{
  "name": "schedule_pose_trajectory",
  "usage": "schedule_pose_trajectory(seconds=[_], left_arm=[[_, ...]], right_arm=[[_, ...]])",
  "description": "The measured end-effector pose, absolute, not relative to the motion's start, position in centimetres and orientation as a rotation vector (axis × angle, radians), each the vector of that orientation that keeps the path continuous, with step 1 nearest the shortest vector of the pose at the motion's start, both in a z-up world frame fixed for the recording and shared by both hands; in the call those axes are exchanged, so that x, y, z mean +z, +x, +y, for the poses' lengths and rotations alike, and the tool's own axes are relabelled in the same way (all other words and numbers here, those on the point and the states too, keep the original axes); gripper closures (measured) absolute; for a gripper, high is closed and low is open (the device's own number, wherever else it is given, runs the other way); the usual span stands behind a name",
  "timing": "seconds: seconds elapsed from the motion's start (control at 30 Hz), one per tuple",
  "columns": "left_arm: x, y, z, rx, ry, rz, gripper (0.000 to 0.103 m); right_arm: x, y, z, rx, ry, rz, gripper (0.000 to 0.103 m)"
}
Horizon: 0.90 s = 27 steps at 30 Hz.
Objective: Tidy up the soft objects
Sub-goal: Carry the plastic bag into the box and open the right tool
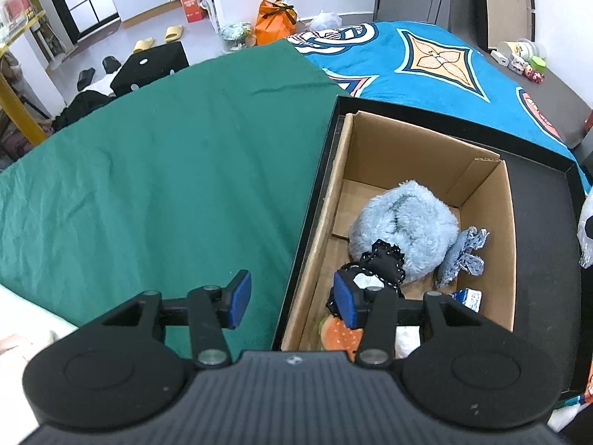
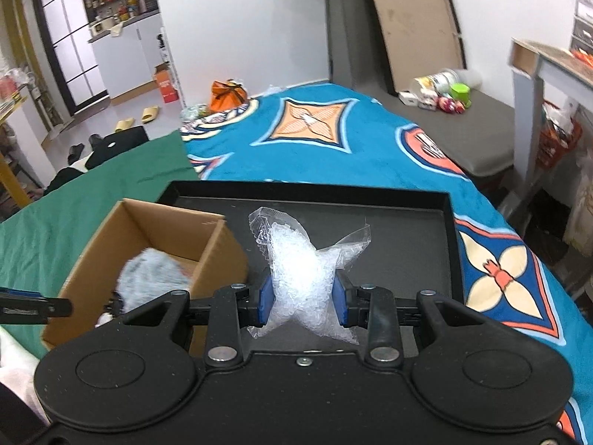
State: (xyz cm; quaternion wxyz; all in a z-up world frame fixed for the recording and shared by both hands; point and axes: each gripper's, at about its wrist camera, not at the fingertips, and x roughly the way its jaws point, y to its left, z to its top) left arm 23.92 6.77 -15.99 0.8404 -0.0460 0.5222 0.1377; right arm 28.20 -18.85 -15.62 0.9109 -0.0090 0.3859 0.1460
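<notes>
Clear bag (image 2: pixel 302 278) pinched; cardboard box (image 1: pixel 507 222) holds plush (image 1: pixel 404 226).

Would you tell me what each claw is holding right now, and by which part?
The right claw pinches a clear plastic bag of small beads across its middle. The left claw is open and holds nothing.

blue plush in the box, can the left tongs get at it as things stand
Probably yes. The left tongs are open and empty, at the box's near left wall. The box is open-topped and the blue plush lies uncovered, with only a black pouch against its near side.
</notes>
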Motion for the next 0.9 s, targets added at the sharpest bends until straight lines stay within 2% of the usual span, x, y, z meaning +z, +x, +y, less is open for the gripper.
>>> schedule_pose_trajectory(seconds=[0.67,0.8,0.87,0.9], left_arm=[[-17.9,24.2,8.9,0.219,-0.206,1.177,0.056],[-18.1,24.2,9.3,0.202,-0.234,1.178,0.060],[-18.2,24.1,9.5,0.194,-0.242,1.176,0.068],[-18.3,24.1,9.6,0.191,-0.245,1.176,0.075]], right_arm=[[-13.0,26.9,-12.1,0.353,-0.098,0.768,0.071],[-12.7,26.8,-10.6,0.371,-0.117,0.768,0.070],[-12.7,26.7,-9.9,0.383,-0.120,0.771,0.070],[-12.6,26.6,-9.7,0.387,-0.121,0.772,0.070]])
